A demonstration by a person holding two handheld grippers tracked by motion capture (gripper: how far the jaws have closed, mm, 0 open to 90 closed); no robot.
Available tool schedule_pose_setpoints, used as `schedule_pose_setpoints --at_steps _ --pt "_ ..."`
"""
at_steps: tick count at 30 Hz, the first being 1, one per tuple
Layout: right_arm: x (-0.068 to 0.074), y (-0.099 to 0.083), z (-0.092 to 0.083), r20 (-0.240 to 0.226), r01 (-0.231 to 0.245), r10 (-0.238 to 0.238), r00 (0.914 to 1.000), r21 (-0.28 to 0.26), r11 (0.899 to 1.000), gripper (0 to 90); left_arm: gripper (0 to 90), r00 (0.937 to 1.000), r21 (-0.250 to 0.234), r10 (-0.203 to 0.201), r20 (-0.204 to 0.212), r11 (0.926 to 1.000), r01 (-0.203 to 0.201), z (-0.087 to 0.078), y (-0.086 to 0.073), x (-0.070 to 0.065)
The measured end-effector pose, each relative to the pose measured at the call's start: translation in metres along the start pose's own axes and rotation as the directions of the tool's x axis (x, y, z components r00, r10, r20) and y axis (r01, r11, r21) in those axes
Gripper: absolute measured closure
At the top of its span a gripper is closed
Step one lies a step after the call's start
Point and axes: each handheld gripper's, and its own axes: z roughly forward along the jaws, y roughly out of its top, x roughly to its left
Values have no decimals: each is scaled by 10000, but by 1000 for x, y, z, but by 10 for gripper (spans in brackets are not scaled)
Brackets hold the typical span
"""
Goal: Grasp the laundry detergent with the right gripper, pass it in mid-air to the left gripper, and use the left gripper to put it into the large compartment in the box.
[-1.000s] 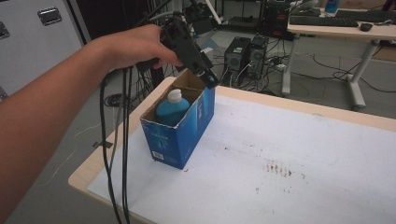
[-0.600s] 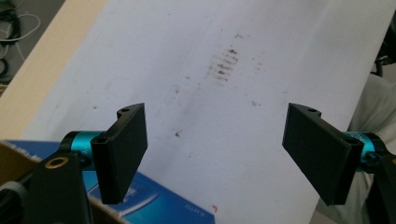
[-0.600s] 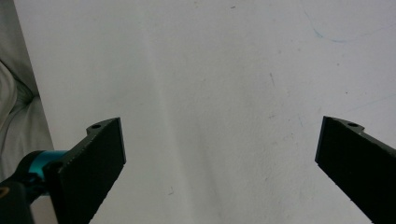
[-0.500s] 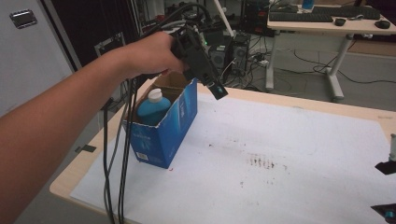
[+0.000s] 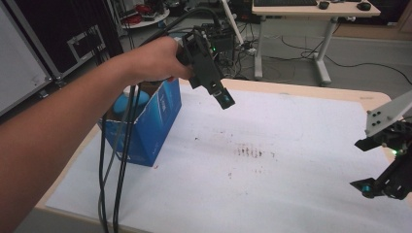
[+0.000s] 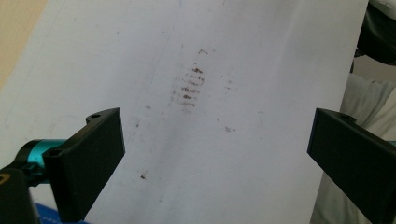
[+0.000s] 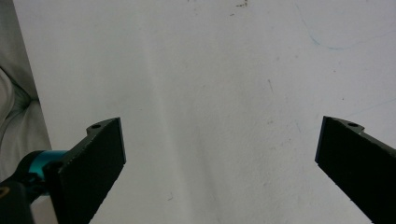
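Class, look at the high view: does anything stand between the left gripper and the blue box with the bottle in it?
Nothing visible does. The left gripper, jaws just opened and empty, hangs beside the blue box, over bare white paper.

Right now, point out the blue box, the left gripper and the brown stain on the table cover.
blue box (image 5: 154,127), high view, on its front side wall.
left gripper (image 5: 225,100), high view, at its jaw tips.
brown stain (image 6: 189,87), left gripper view, on the middle of the smudged streaks.

text: none legible | blue box: print too blurred
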Motion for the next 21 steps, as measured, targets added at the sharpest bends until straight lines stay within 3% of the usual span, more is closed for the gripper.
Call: schedule_pose_setpoints --at_steps 6,13,17,21 --pt "1 1 1 16 19 -19 10000 59 10000 10 16 9994 -77 335 -92 9994 -336 11 7 -5" --pt "2 2 2 15 9 -9 10000 100 9999 10 16 9985 -147 340 -431 9993 -346 22 14 -11" --pt "3 2 4 -11 -7 7 10000 142 9999 10 17 9984 17 540 -163 9985 -539 31 15 -13" --pt "2 2 4 -44 15 -15 10000 127 9999 10 17 9988 -51 479 -21 9988 -479 41 17 -16"
